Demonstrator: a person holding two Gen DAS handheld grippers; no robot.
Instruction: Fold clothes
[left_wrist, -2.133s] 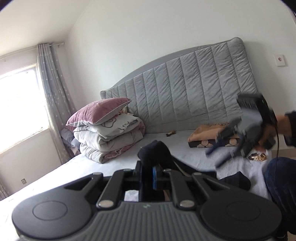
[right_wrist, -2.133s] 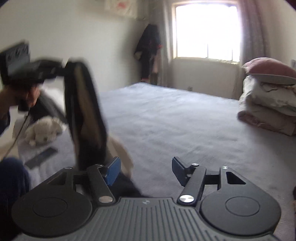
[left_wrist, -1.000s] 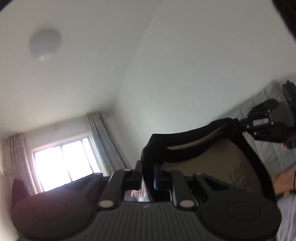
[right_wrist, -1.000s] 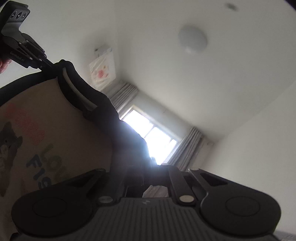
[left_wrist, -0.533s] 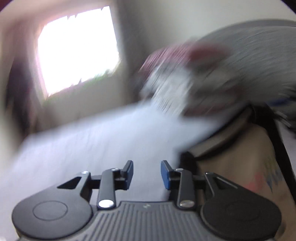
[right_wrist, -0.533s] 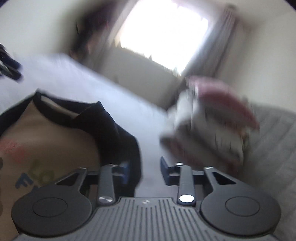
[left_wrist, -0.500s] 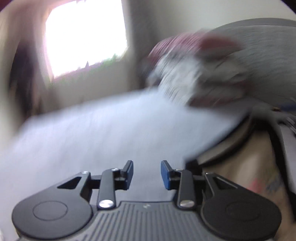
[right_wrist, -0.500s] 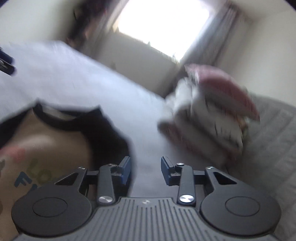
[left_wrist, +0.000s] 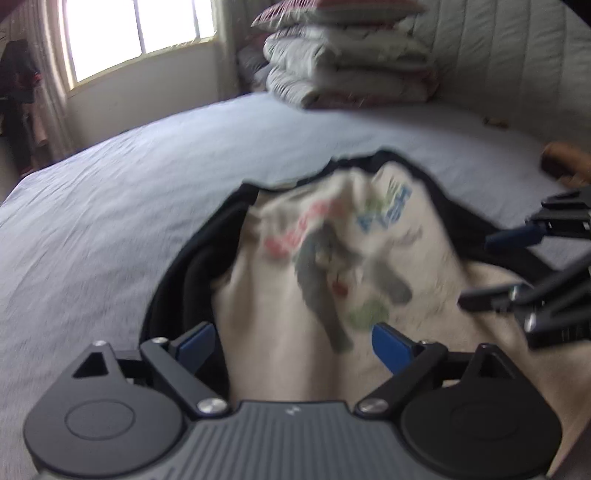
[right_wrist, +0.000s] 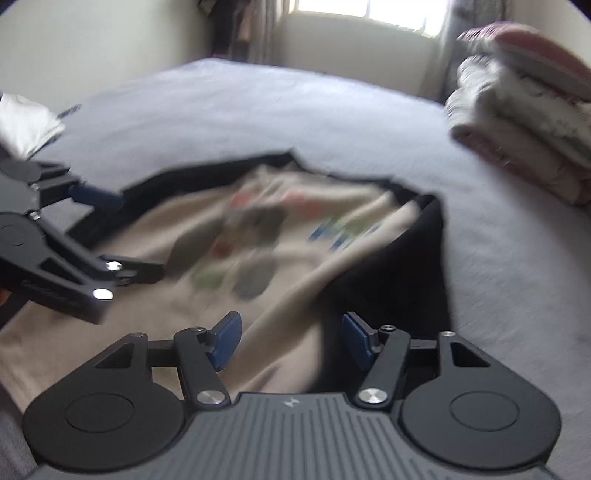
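On the left, the bed (left_wrist: 110, 206) runs wide and bare toward the window, so that side offers the most room for sweeping a sleeve or dragging cloth flat. The left gripper (left_wrist: 291, 341) hangs with its jaws spread wide and empty over the near part of the shirt (left_wrist: 303, 295), a beige top with black sleeves and a printed front, which lies face up and rumpled on the sheet. Its collar end points away, and ridges run through the print. The likely trouble is folding over those wrinkles, which would lock them in, or pinching two layers together at the black sleeve (right_wrist: 399, 266). Further right, the right gripper (right_wrist: 291, 341) is also spread and holds nothing. The grippers sit near each other and could collide. The stacked bedding (right_wrist: 524, 122) closes off the far right.
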